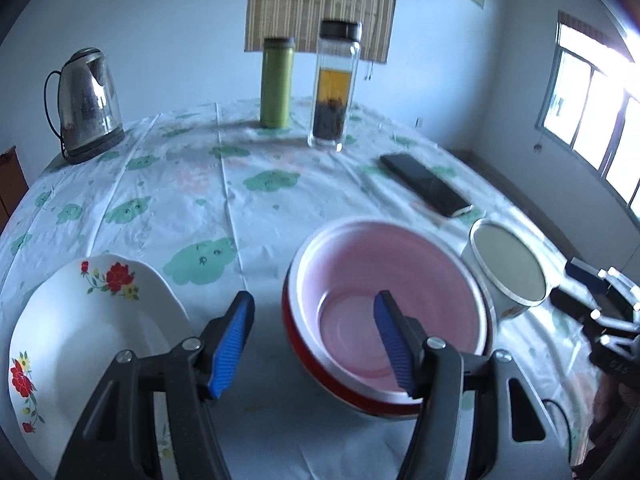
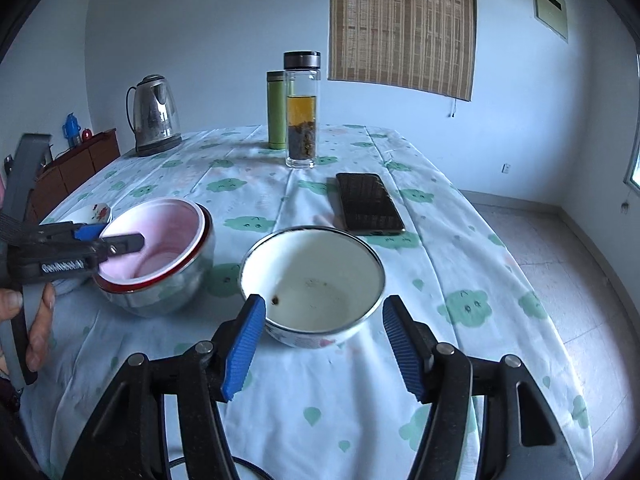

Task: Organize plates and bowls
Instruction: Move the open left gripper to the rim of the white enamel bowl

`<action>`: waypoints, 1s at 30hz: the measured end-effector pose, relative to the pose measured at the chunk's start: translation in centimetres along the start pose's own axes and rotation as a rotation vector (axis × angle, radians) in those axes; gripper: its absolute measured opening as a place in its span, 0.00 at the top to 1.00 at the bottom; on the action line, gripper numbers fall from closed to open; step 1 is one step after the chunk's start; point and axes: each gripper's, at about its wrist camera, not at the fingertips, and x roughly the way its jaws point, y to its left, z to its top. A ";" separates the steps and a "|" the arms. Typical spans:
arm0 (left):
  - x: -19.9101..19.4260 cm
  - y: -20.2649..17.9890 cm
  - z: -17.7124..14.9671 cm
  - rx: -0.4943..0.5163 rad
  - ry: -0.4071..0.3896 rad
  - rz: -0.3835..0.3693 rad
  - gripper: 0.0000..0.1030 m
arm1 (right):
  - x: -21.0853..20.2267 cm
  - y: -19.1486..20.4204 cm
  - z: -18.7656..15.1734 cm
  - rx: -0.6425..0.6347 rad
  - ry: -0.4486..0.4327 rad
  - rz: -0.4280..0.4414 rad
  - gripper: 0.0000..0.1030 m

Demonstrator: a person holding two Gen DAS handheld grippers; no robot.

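Note:
A pink bowl (image 1: 384, 292) sits nested in a red-rimmed steel bowl (image 1: 320, 372); both show in the right wrist view (image 2: 160, 236). My left gripper (image 1: 314, 344) is open, one finger over the pink bowl's inside, the other outside its near-left rim. A white flowered plate (image 1: 80, 340) lies to the left. A white enamel bowl (image 2: 316, 276) stands on the cloth just ahead of my open, empty right gripper (image 2: 324, 350). It also shows in the left wrist view (image 1: 512, 268).
A steel kettle (image 1: 86, 104), a green flask (image 1: 276, 84) and a glass tea bottle (image 1: 334, 88) stand at the table's far side. A black phone (image 2: 368, 204) lies beyond the enamel bowl. The table edge drops off to the right.

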 end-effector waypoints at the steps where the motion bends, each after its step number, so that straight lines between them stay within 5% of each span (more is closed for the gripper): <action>1: -0.3 0.1 0.2 -0.011 -0.017 0.006 0.34 | 0.0 -0.3 -0.2 0.006 0.003 0.001 0.39; 8: -3.2 -2.1 1.2 0.002 -0.086 0.043 0.33 | 0.2 -2.3 -0.7 0.067 -0.001 0.012 0.39; 15: -4.1 -8.5 2.8 0.127 -0.085 -0.060 0.33 | 1.1 -4.0 -0.4 0.122 -0.012 -0.005 0.40; 17: -3.2 -10.5 2.9 0.162 -0.070 -0.082 0.35 | 1.2 -4.3 -0.2 0.129 -0.019 -0.009 0.51; 20: -1.8 -12.4 2.8 0.189 -0.043 -0.120 0.37 | 1.7 -4.6 0.0 0.133 -0.022 -0.018 0.53; 26: 2.2 -14.4 2.3 0.196 0.060 -0.140 0.57 | 2.8 -4.7 0.1 0.128 -0.019 -0.016 0.60; 28: 3.0 -14.6 2.2 0.204 0.083 -0.139 0.72 | 3.0 -4.5 0.1 0.121 -0.023 -0.022 0.60; 30: 3.6 -14.6 2.1 0.205 0.099 -0.134 0.74 | 3.2 -4.4 0.0 0.120 -0.021 -0.019 0.63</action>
